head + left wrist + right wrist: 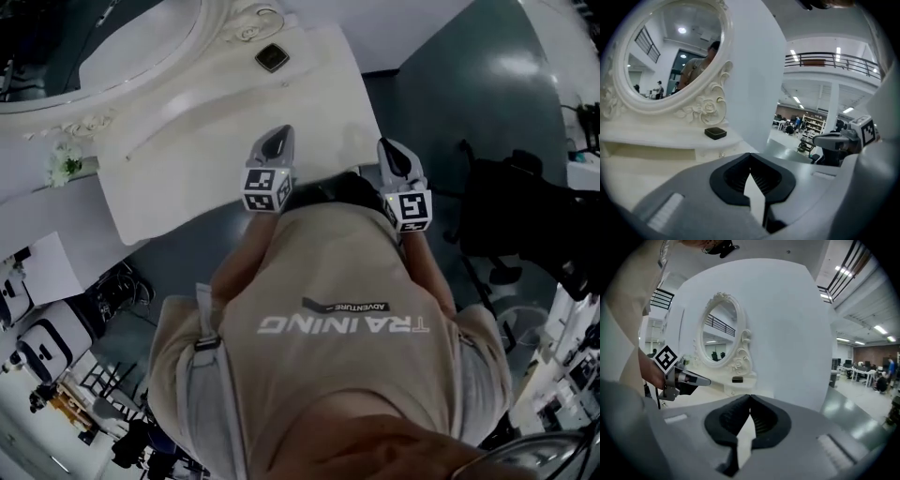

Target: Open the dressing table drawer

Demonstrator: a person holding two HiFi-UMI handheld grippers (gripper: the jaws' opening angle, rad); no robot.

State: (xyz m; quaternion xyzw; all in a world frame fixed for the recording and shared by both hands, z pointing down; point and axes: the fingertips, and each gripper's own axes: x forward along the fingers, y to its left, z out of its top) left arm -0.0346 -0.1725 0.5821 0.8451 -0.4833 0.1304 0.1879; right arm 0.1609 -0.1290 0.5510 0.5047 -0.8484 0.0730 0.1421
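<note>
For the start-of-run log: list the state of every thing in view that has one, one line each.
left tool: shut, nothing between its tips.
right tool: shut, nothing between its tips.
drawer: closed, front flush as far as it shows.
small black box: lid shut, lying flat.
mirror: upright.

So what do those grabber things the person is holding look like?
Both are light grey plastic that narrows to a point, with black ribbed pads inside. The left gripper and right gripper each carry a white cube printed with black square markers. The person wears a beige short-sleeved T-shirt with white lettering.
</note>
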